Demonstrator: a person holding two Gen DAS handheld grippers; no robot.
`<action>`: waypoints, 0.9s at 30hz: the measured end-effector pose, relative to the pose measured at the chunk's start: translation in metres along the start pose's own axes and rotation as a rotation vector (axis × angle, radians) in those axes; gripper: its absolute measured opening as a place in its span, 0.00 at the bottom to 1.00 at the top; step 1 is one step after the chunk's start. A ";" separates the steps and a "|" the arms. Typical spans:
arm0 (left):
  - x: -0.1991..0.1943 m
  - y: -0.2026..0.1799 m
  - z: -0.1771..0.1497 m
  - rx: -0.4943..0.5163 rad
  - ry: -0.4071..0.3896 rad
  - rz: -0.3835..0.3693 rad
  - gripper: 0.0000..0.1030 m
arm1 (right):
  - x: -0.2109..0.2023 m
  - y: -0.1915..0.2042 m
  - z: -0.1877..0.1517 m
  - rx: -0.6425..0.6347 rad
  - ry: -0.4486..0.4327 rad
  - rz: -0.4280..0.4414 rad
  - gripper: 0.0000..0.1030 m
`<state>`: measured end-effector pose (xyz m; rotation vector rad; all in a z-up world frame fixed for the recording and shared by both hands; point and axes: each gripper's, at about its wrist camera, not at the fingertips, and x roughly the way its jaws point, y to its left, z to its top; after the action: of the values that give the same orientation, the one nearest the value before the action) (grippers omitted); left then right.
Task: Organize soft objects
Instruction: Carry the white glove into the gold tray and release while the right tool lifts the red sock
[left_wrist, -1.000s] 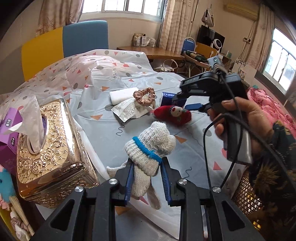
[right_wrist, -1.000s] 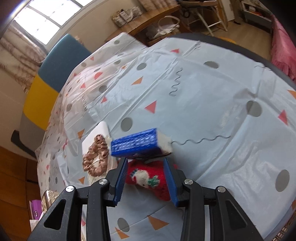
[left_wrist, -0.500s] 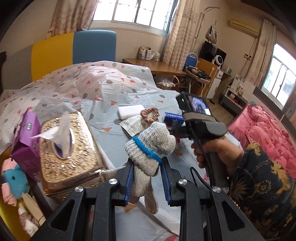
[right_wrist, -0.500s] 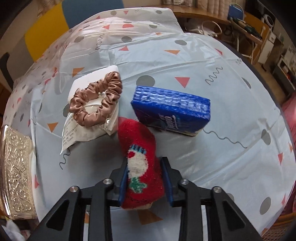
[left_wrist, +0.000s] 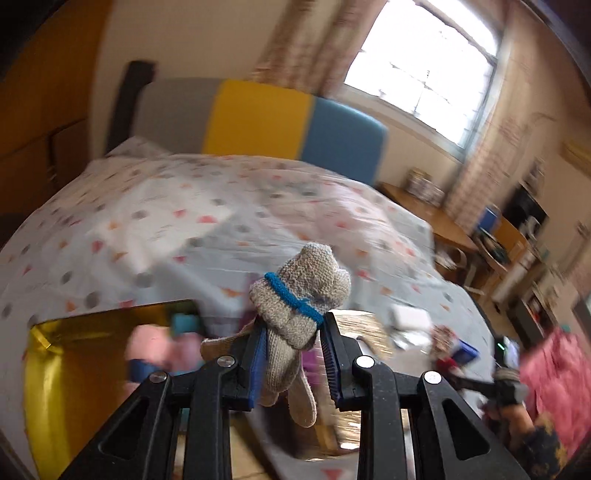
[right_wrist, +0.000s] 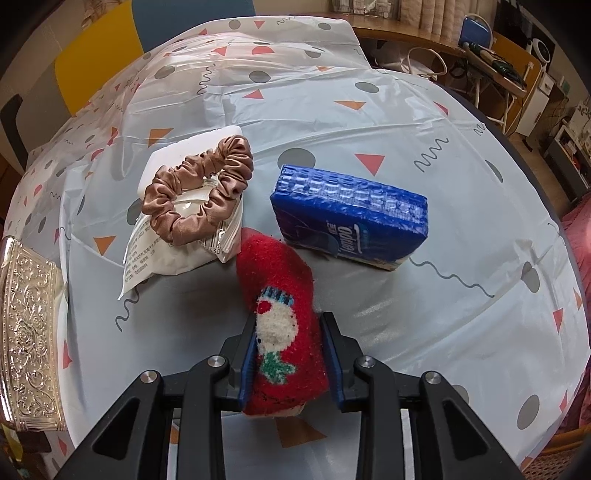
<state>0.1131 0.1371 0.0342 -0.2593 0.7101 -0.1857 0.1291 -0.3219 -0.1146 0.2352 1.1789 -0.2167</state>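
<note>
Between right claw (right_wrist: 288, 360) fingers: red sock (right_wrist: 282, 325), pinched, on tablecloth (right_wrist: 406, 314). Left claw (left_wrist: 293, 354) clamps grey glove (left_wrist: 299, 306), aloft.

- Left tongs (left_wrist: 293, 363): matte black plastic arms with triangular cut-outs, round silver screws at the joints, ridged blue pads (left_wrist: 259, 363) lining the inner faces.
- Right tongs (right_wrist: 290, 363): same black frame, silver screws, blue pads (right_wrist: 246, 363).
- Person's sleeve (left_wrist: 543, 448): dark fabric with a yellow floral print, blurred.
</note>
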 end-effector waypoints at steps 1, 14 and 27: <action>0.001 0.019 -0.002 -0.040 0.002 0.033 0.27 | -0.001 0.000 -0.001 -0.004 -0.002 -0.003 0.30; 0.012 0.159 -0.066 -0.334 0.110 0.291 0.27 | -0.001 0.009 -0.003 -0.077 -0.018 -0.053 0.30; 0.033 0.156 -0.055 -0.315 0.103 0.328 0.63 | 0.000 0.019 -0.008 -0.149 -0.051 -0.097 0.30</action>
<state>0.1137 0.2678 -0.0731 -0.4303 0.8733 0.2292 0.1272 -0.3008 -0.1164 0.0415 1.1509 -0.2172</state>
